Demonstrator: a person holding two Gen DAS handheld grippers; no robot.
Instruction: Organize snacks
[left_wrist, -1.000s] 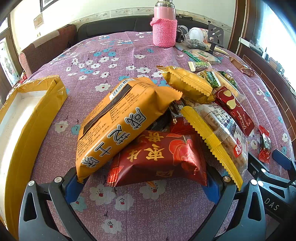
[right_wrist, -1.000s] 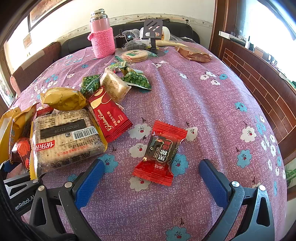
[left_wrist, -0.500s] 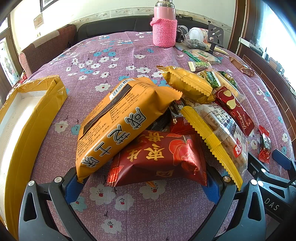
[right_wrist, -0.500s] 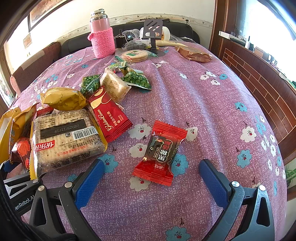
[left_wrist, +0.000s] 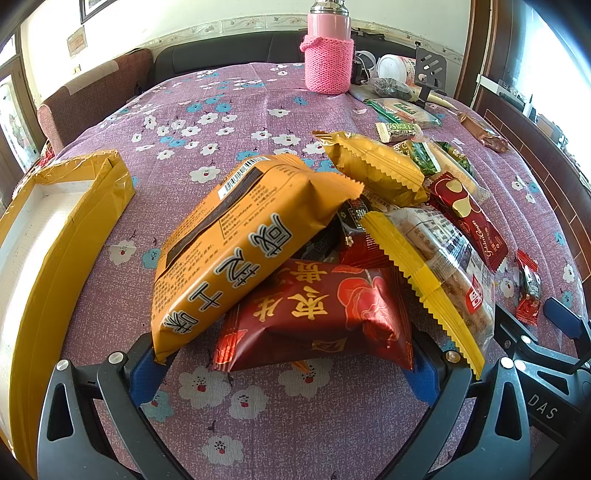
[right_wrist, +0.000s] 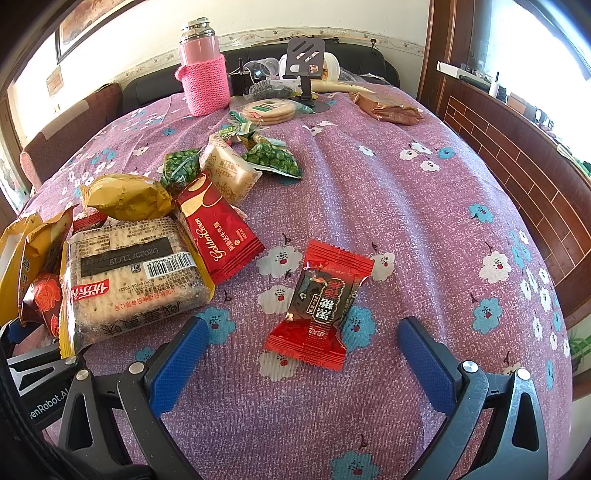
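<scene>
My left gripper (left_wrist: 284, 365) is open at the near edge of a snack pile. A dark red packet (left_wrist: 317, 321) lies just ahead between its blue pads, under a tilted orange packet (left_wrist: 236, 251). A clear cracker pack with yellow edges (left_wrist: 439, 273) leans on the right. My right gripper (right_wrist: 303, 354) is open around a small red and black candy (right_wrist: 317, 302) lying flat on the cloth. The cracker pack (right_wrist: 129, 273) and a red Golden Crown packet (right_wrist: 218, 232) lie to its left. A yellow box (left_wrist: 48, 236) with a white inside stands open at far left.
A pink flask in a knitted sleeve (left_wrist: 328, 55) stands at the back of the purple flowered tablecloth (right_wrist: 424, 206). Green pea packets (right_wrist: 273, 158), a round cracker pack (right_wrist: 269, 109), a black phone stand (right_wrist: 306, 66) and a brown packet (right_wrist: 388, 109) lie beyond. A wooden wall runs along the right.
</scene>
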